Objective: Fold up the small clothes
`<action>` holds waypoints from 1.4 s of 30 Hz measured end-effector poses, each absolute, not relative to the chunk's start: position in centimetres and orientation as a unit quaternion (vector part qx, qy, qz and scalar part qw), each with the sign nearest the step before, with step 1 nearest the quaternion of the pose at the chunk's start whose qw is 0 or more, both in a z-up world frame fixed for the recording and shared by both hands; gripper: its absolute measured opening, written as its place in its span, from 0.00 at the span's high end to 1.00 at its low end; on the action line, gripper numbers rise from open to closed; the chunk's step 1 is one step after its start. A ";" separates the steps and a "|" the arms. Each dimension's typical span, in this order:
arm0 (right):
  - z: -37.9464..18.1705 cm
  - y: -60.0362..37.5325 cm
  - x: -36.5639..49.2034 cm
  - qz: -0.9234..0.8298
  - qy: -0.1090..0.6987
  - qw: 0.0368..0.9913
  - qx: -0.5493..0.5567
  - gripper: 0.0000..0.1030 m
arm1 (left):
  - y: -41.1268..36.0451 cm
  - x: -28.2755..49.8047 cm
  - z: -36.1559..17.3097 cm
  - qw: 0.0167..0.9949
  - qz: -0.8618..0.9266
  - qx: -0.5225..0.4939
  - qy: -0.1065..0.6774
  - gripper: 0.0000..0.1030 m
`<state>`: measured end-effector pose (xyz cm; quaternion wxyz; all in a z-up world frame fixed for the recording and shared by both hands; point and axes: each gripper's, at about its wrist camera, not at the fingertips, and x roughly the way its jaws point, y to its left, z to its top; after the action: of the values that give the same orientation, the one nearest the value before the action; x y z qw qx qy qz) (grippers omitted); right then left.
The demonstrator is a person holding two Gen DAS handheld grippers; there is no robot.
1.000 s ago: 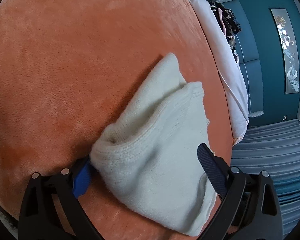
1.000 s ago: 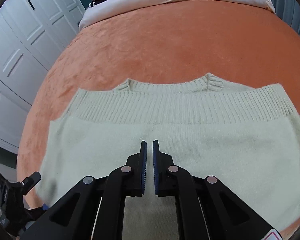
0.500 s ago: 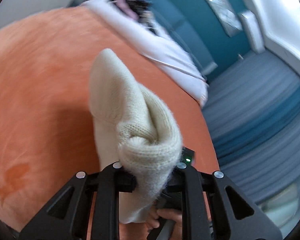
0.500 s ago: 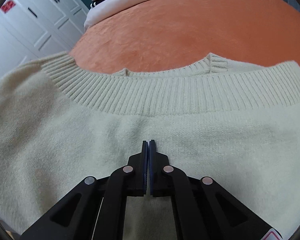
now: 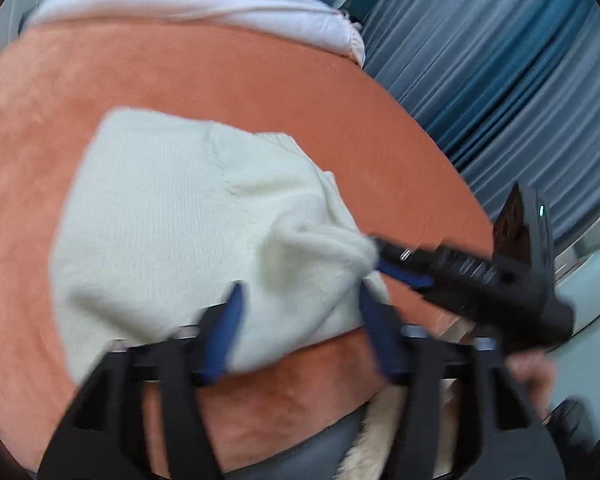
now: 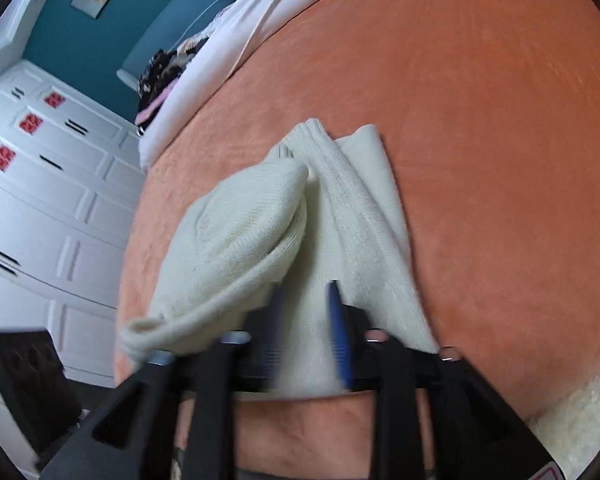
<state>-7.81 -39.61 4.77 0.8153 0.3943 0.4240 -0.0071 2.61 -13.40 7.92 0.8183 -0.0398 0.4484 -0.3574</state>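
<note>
Cream sweater folded on the orange bed, left gripper jaws opening with knit between them (no pad pressing), right gripper jaws likewise opening over the fold, white bedding behind.

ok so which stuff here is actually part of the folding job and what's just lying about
Part of the job:
- cream knit garment
- left hand-held gripper, jaws opening
- right hand-held gripper, jaws opening
- orange bed cover it lies on

Just lying about:
- white bedding
- dark clothes pile
- blue curtain
- white wardrobe
</note>
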 end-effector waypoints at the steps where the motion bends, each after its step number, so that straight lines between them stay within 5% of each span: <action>1: 4.8 -39.7 -7.9 -0.001 0.416 0.813 0.409 0.27 | -12.5 1.7 8.3 0.833 -0.349 -0.023 0.428 0.16; 10: 2.2 -35.5 -2.4 0.059 0.486 0.749 0.446 0.22 | -7.7 2.1 4.0 0.852 -0.226 0.043 0.470 0.12; 11: 2.2 -34.8 -1.5 0.063 0.494 0.749 0.437 0.29 | -7.5 2.3 3.5 0.851 -0.221 0.049 0.473 0.12; 13: 3.7 -33.4 0.3 0.060 0.504 0.770 0.388 0.66 | -7.6 2.5 2.9 0.852 -0.216 0.056 0.474 0.12; 18: 12.4 -34.6 -0.5 0.137 0.375 0.838 0.372 0.81 | -7.4 3.0 3.6 0.859 -0.216 0.038 0.462 0.13; 20: 12.0 -36.4 -1.5 0.111 0.355 0.853 0.367 0.81 | -8.0 3.7 3.2 0.855 -0.216 0.030 0.471 0.21; 22: 7.2 -38.4 -1.0 0.062 0.411 0.835 0.361 0.81 | -8.3 4.3 2.0 0.838 -0.220 0.023 0.498 0.45; 24: 0.7 -39.8 -1.0 0.013 0.492 0.787 0.372 0.79 | -8.3 4.9 0.9 0.825 -0.216 0.008 0.523 0.53; 27: 0.1 -40.4 -3.3 0.024 0.448 0.789 0.420 0.69 | -8.4 4.6 0.9 0.826 -0.221 0.015 0.519 0.65; 31: 1.6 -39.9 -4.5 0.043 0.427 0.796 0.428 0.36 | -8.4 4.6 1.5 0.822 -0.232 0.011 0.520 0.73; 35: 1.0 -38.6 -4.1 0.071 0.451 0.787 0.416 0.30 | -8.2 4.7 1.5 0.820 -0.234 0.009 0.522 0.74; 36: 1.2 -38.5 -4.2 0.068 0.459 0.790 0.401 0.38 | -8.1 4.8 1.6 0.820 -0.234 0.009 0.523 0.75; 37: 1.4 -38.3 -4.4 0.063 0.472 0.794 0.378 0.77 | -8.1 4.8 1.5 0.819 -0.233 0.009 0.524 0.76; 42: 7.5 -38.6 -6.1 0.104 0.387 0.832 0.383 0.83 | -7.5 5.0 2.3 0.813 -0.244 0.007 0.528 0.78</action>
<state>-6.11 -38.65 7.53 0.8324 0.3829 0.3869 0.1039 4.95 -7.51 2.29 0.8135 0.0067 0.5279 -0.2439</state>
